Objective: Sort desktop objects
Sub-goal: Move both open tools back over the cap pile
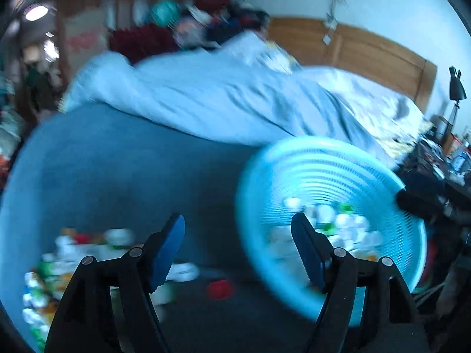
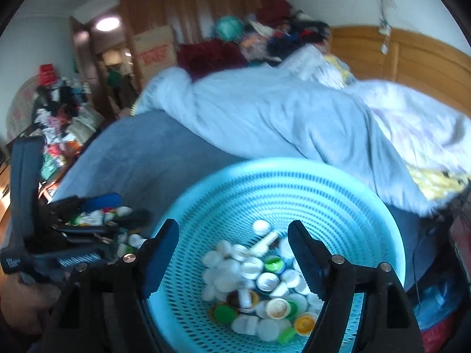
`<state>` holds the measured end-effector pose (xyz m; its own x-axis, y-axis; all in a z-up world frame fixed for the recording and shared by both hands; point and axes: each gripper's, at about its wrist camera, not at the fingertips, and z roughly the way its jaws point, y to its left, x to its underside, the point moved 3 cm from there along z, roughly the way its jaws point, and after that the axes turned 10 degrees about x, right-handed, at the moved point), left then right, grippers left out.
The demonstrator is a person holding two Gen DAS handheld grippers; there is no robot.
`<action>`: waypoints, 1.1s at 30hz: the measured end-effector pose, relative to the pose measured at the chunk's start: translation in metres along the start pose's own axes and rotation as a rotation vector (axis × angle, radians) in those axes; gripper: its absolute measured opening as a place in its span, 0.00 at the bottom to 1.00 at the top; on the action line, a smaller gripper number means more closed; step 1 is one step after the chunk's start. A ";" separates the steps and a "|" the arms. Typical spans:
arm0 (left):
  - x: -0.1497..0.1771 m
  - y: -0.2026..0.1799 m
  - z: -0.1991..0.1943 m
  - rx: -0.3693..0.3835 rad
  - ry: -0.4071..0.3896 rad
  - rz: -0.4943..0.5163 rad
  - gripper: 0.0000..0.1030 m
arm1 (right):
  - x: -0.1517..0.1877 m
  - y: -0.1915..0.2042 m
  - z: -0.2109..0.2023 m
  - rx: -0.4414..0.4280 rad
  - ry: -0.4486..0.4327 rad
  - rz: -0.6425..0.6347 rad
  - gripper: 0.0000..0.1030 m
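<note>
A light blue perforated basket [image 2: 265, 166] sits on the blue bed sheet and holds several bottle caps [image 2: 250, 267], mostly white, some green and yellow. My right gripper [image 2: 234, 231] hangs open over the basket's near side with nothing between its fingers. In the blurred left wrist view the same basket [image 1: 309, 142] lies to the right. My left gripper [image 1: 237, 223] is open and empty over the sheet between the basket and a loose pile of caps [image 1: 73, 253]. A red cap [image 1: 219, 289] lies alone below it. In the right wrist view, the left gripper [image 2: 117, 209] hovers by that pile.
A rumpled pale blue duvet [image 2: 265, 108] is heaped behind the basket. A wooden headboard [image 2: 412, 58] stands at the right, with clothes and boxes piled at the back. A cluttered stand [image 2: 59, 135] is beside the bed on the left. A hand [image 2: 17, 297] holds the left gripper.
</note>
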<state>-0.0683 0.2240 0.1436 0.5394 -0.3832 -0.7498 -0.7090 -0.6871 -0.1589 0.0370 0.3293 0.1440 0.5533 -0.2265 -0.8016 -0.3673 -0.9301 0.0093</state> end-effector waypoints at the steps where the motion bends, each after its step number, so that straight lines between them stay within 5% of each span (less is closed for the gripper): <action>1: 0.010 0.018 -0.013 -0.032 -0.020 -0.016 0.69 | 0.001 0.008 -0.003 -0.015 -0.012 -0.022 0.79; 5: 0.082 0.124 -0.079 -0.170 -0.065 -0.200 0.69 | 0.015 0.050 -0.010 -0.080 -0.038 -0.109 0.79; 9: 0.172 0.221 -0.141 -0.338 -0.028 -0.386 0.69 | 0.033 0.081 -0.002 -0.143 -0.006 -0.141 0.79; 12: 0.220 0.262 -0.174 -0.415 -0.011 -0.467 0.69 | 0.043 0.099 0.008 -0.158 0.031 -0.158 0.79; 22: 0.265 0.284 -0.134 -0.337 0.127 -0.438 0.69 | 0.063 0.154 0.006 -0.209 0.098 -0.277 0.79; 30: 0.271 0.292 -0.129 -0.328 0.107 -0.402 0.67 | 0.067 0.190 0.001 -0.296 0.135 -0.303 0.45; 33: 0.272 0.295 -0.132 -0.320 0.091 -0.414 0.50 | 0.067 0.214 0.001 -0.353 0.147 -0.314 0.45</action>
<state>-0.0712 -0.1645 -0.0224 0.7919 -0.0823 -0.6050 -0.2623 -0.9406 -0.2154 -0.0055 0.1151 0.0917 0.7058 0.0651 -0.7055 0.0954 -0.9954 0.0036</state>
